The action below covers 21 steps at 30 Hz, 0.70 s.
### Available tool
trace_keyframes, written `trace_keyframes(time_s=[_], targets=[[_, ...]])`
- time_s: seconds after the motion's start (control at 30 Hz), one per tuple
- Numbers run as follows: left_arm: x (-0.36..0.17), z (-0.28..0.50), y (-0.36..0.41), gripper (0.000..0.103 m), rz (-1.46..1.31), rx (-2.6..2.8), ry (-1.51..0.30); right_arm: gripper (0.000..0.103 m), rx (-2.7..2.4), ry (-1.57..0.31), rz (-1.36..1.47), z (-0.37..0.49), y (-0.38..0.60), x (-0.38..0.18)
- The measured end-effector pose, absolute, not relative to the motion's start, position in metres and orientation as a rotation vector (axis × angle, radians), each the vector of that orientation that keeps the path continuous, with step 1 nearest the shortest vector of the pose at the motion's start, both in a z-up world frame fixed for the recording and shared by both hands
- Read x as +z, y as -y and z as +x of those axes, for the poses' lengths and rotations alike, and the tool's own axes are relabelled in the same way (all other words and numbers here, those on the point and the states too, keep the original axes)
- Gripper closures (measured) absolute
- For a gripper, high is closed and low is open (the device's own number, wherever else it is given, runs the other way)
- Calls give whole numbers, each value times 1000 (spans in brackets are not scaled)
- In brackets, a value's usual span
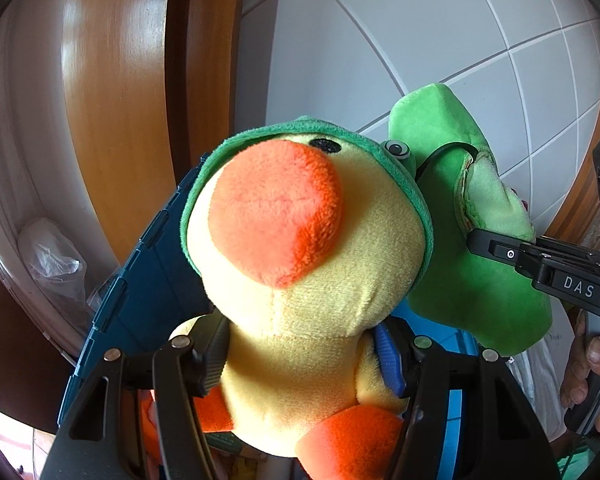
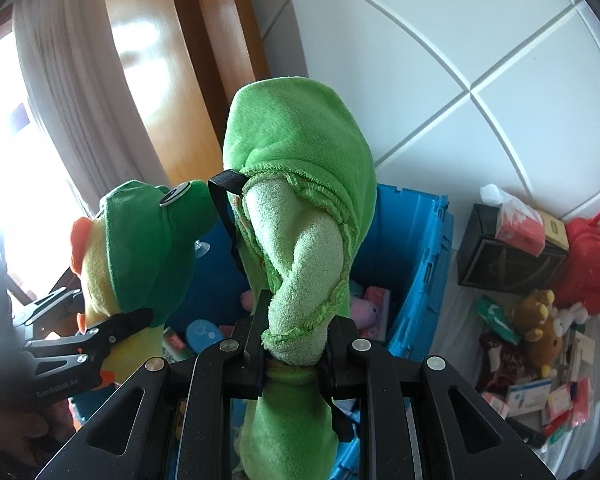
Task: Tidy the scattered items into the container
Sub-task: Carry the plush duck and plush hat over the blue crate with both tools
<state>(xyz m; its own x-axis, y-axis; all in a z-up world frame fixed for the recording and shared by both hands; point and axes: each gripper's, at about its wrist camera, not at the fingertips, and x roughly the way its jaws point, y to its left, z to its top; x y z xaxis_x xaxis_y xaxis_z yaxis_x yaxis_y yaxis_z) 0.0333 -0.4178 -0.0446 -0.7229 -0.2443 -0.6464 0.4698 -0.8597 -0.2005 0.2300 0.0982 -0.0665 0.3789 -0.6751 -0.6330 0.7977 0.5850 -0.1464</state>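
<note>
Above blue bin, both plushes clamped.

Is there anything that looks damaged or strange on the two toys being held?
Yes. The green plush item in the right gripper has a frayed open edge, and pale foam bulges out of it. The duck plush in the left gripper looks intact.
</note>
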Motion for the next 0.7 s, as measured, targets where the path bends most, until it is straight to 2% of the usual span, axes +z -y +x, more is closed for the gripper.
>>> trace_keyframes(time_s=[0.27, 0.7], targets=[[-54, -1, 452, 42, 948, -2508, -493, 83, -974, -737, 212, 253, -72, -77], [-67, -18, 454, 41, 984, -2473, -496, 82, -988, -754, 199, 269, -64, -82]])
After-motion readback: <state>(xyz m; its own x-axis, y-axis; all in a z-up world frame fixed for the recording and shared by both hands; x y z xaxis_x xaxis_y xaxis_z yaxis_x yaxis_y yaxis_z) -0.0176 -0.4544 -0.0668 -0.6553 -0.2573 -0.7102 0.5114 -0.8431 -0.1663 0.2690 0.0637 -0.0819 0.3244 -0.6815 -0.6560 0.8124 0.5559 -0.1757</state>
